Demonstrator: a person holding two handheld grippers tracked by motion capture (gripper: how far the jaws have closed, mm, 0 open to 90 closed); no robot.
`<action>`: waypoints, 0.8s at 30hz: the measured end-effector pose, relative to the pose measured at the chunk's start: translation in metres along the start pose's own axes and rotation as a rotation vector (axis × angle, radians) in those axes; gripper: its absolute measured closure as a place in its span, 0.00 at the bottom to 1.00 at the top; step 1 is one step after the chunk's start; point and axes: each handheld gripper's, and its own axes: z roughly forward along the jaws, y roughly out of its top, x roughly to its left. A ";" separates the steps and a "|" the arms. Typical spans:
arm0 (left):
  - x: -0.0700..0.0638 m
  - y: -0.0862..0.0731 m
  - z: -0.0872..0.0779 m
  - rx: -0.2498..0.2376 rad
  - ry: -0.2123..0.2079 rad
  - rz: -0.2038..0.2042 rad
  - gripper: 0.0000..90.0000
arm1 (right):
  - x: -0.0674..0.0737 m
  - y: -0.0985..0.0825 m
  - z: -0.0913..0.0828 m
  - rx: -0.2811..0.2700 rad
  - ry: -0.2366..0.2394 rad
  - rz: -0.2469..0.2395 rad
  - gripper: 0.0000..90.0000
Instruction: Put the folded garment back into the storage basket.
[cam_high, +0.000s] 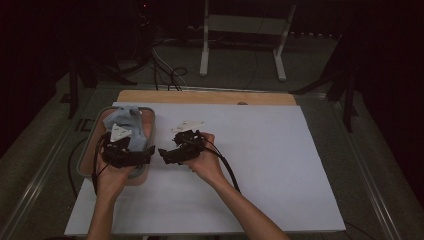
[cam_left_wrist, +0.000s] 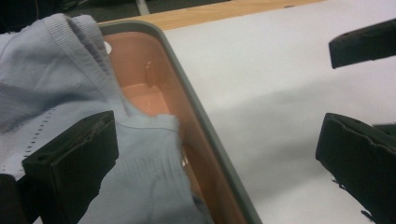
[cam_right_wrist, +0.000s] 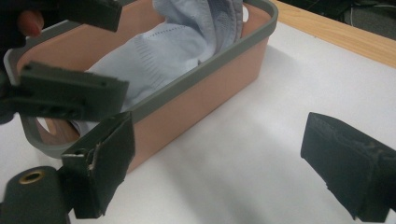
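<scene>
Over the bench's (cam_high: 260, 165) left edge sits a salmon bin (cam_high: 150, 131) with a grey rim, on a white sheet covering the bench top. Pale blue knit cloth (cam_high: 126, 120) lies bunched inside the bin, part draped up over the far rim. Left tongs (cam_high: 150, 152) hover above the bin's near end, jaws spread wide, nothing gripped; in the left gripper view one jaw hangs over the cloth (cam_left_wrist: 60, 84), the other over bare white sheet, with the bin rim (cam_left_wrist: 205, 126) running between them. Right tongs (cam_high: 163, 154) sit just beside the bin's right wall, released, jaws well apart, empty. In the right gripper view the bin (cam_right_wrist: 201, 98) is close ahead, cloth (cam_right_wrist: 163, 51) heaped inside. Both tongs' tips nearly meet.
</scene>
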 end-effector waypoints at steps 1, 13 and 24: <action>-0.001 -0.001 -0.001 -0.001 -0.001 -0.002 0.00 | 0.000 0.000 -0.001 -0.001 0.003 -0.002 0.11; -0.012 -0.015 -0.014 -0.072 -0.007 0.021 0.00 | -0.001 -0.005 -0.011 -0.010 0.007 -0.015 0.11; -0.010 -0.024 -0.021 -0.112 -0.023 0.016 0.00 | -0.006 -0.011 -0.032 -0.053 -0.004 -0.012 0.10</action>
